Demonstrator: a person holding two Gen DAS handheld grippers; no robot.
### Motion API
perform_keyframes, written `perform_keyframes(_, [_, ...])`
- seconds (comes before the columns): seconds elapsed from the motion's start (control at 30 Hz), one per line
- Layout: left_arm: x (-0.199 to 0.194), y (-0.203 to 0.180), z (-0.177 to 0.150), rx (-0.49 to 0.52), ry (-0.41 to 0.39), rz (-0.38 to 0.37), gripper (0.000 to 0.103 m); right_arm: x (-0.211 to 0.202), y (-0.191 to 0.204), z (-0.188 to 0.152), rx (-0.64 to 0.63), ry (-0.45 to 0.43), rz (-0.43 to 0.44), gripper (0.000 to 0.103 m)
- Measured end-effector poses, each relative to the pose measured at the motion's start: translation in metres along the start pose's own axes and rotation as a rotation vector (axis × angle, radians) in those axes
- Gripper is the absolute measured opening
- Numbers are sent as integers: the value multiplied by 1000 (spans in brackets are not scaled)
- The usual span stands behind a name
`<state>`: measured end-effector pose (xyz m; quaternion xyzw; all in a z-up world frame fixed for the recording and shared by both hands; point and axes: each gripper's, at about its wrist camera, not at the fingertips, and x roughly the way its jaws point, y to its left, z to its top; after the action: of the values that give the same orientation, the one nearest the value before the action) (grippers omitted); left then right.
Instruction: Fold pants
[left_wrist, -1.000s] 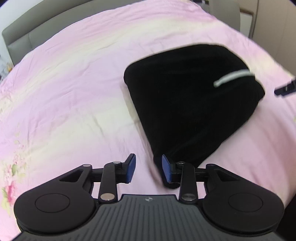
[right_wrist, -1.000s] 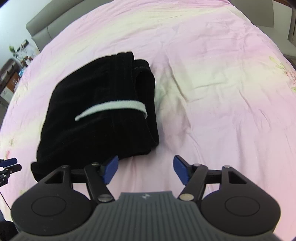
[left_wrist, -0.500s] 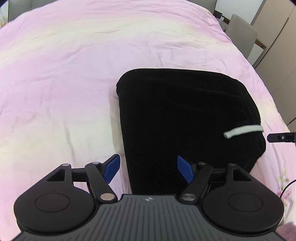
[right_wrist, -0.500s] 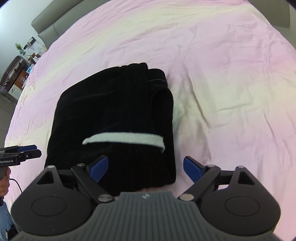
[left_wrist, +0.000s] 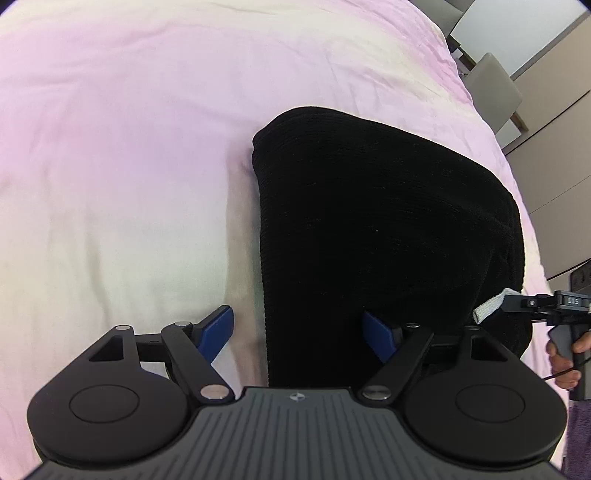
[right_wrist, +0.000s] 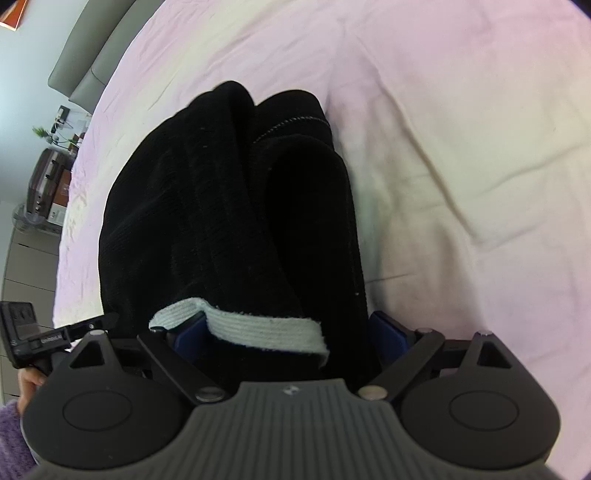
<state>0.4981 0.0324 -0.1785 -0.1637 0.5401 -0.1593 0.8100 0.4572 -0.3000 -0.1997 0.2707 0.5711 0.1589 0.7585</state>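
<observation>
The black pants (left_wrist: 384, 229) lie folded in a thick bundle on the pink bed sheet (left_wrist: 122, 147). My left gripper (left_wrist: 297, 334) is open; its jaws straddle the bundle's near left edge, the left pad (left_wrist: 218, 328) over the sheet, the right pad (left_wrist: 376, 332) over the cloth. In the right wrist view the pants (right_wrist: 229, 221) fill the middle, with a white drawstring band (right_wrist: 258, 325) lying across the near end. My right gripper (right_wrist: 291, 332) is open, with the band and the bundle's near right end between its jaws.
A grey headboard (right_wrist: 85, 48) and a cluttered nightstand (right_wrist: 48, 184) stand at the far left in the right wrist view. Grey chairs (left_wrist: 495, 88) and a wardrobe stand beyond the bed's right edge. The other gripper shows at each view's side (left_wrist: 554, 306).
Both grippers have moved forward and down onto the folded pants. The left opened from its narrower gap of a second ago. The bundle's near end now sits between both pairs of jaws.
</observation>
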Motion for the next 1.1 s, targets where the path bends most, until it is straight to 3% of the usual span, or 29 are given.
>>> perform_keyframes(0.2, [5, -8, 4, 61, 6, 6, 80, 16, 4, 8, -30, 13, 12, 86])
perform_keyframes(0.33, [5, -17, 4, 75, 5, 20, 59, 25, 14, 16, -60, 21, -9, 82])
perform_keyframes(0.47, [3, -25, 2, 110, -5, 47, 54, 25, 21, 16, -76, 21, -21, 74])
perform_keyframes(0.7, [6, -23, 10, 103, 11, 36, 54, 19, 45, 16, -158, 25, -63, 65])
perform_keyframes(0.93, [14, -19, 18, 82, 20, 27, 71, 25, 34, 25, -121, 53, -56, 68])
perform_keyframes(1.0, [15, -8, 16, 34, 15, -15, 71, 27, 30, 26, -106, 51, -48, 69])
perform_keyframes(1.1, [18, -2, 13, -38, -7, -67, 61, 29, 33, 22, -113, 34, -59, 69])
